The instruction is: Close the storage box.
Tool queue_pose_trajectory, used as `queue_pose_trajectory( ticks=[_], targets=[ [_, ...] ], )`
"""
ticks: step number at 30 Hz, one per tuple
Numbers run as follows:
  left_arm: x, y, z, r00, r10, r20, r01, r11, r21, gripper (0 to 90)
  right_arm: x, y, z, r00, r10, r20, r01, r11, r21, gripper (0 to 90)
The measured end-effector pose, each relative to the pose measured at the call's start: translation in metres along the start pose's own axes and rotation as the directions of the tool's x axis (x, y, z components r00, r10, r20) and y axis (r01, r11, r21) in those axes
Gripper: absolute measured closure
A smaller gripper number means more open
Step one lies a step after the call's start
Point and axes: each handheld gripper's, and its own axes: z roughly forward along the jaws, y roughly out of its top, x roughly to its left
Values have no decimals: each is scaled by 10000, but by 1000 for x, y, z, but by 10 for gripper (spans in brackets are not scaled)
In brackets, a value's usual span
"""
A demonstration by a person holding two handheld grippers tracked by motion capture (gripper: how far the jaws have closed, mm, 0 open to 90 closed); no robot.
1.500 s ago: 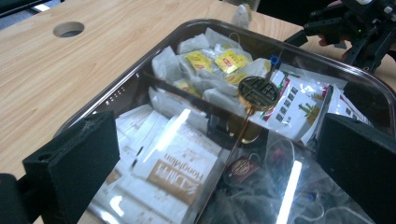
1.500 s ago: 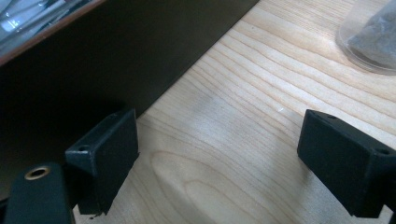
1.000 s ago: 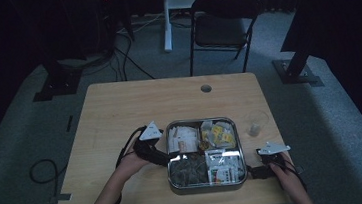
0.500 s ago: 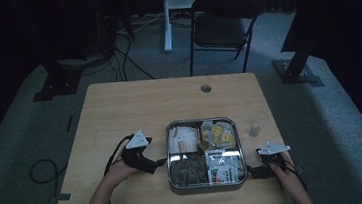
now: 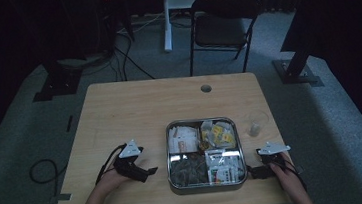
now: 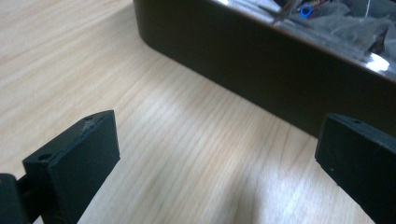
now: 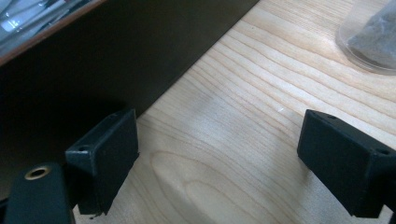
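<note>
Both pairs of jaws are standing wide apart, gripping nothing and showing bare wood between them. On the left gripper (image 6: pixel 217 154), the fingers (image 6: pixel 74 163) are hovering low over the wooden table (image 5: pixel 134 106), pointing toward the dark side wall of the metal tray (image 5: pixel 207 185) without touching it. The right gripper (image 7: pixel 219 158) is sitting just beside the tray's opposite wall, one finger (image 7: pixel 105 154) lying close against that wall, though contact cannot be confirmed. A clear plastic cup (image 5: pixel 257 123) is standing near the table's right edge, apart from the tray. Packets are filling the tray's four compartments. Open tabletop is lying to the left and beyond the tray.
</note>
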Motion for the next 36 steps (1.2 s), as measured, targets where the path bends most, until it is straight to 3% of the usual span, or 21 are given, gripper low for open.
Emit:
queue_pose_trajectory(
  ticks=[13, 19, 25, 30, 36],
  targets=[
    [-4, -27, -9, 9996, 134, -253, -118, 9980, 620, 0, 0, 0, 0, 10000, -3, 5, 3, 10000, 2, 118],
    [-4, -33, -15, 9992, 136, -370, -115, 9982, 582, 0, 0, 0, 0, 10000, 12, 20, -12, 10000, -1, 118],
    [-1, -42, -26, 9963, 138, -845, -81, 9976, 683, 0, 0, 0, 0, 10000, 25, 21, -25, 10000, 3, 118],
    [4, -51, -36, 9943, -52, -1067, 131, 9972, 733, 0, 0, 0, 0, 10000, 23, 21, -23, 10000, 2, 119],
    [8, -61, -42, 9917, -13, -1289, 148, 9945, 1041, 0, 0, 0, 0, 10000, 24, 20, -24, 10000, 3, 118]
  ],
)
